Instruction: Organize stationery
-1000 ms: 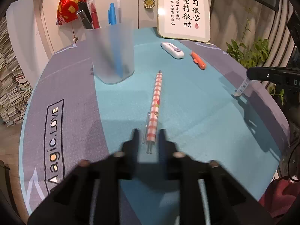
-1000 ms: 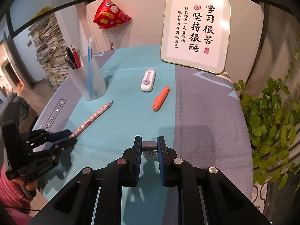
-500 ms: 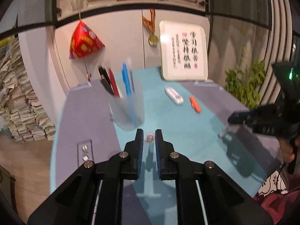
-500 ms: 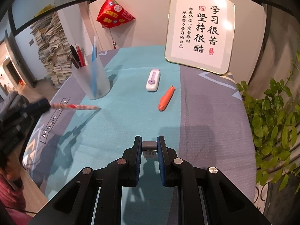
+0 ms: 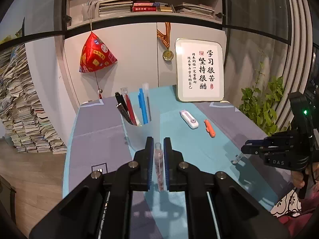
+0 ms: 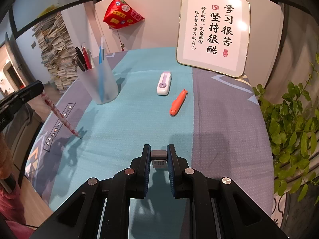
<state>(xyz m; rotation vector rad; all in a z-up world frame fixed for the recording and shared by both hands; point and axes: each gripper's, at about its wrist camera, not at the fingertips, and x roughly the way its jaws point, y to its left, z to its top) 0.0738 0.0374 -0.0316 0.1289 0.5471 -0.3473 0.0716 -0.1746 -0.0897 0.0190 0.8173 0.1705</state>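
Observation:
My left gripper (image 5: 158, 141) is raised above the mat, its jaws still closing tight on a red-and-white checked pen (image 5: 159, 163), pads pressing it. From the right wrist view the pen (image 6: 59, 115) hangs slanted from the left gripper (image 6: 22, 95), tip just above the mat. A frosted cup (image 5: 142, 133) (image 6: 99, 83) holding several pens stands just beyond. My right gripper (image 6: 158, 149) (image 5: 251, 149) is shut on a small white and grey stick with a barcode label (image 6: 158, 160), low over the mat's right side.
A white-and-purple flat tool (image 5: 189, 119) (image 6: 164, 83) and an orange fish-shaped item (image 5: 209, 128) (image 6: 178, 102) lie on the teal mat (image 6: 129, 119). A framed calligraphy sign (image 6: 213, 31) leans at the back. A plant (image 6: 289, 123) stands right, paper stacks (image 5: 22, 115) left.
My left gripper closed on the checked pen lying on the mat and lifted it up; the pen now hangs tip-down. The right gripper stayed still with its stick.

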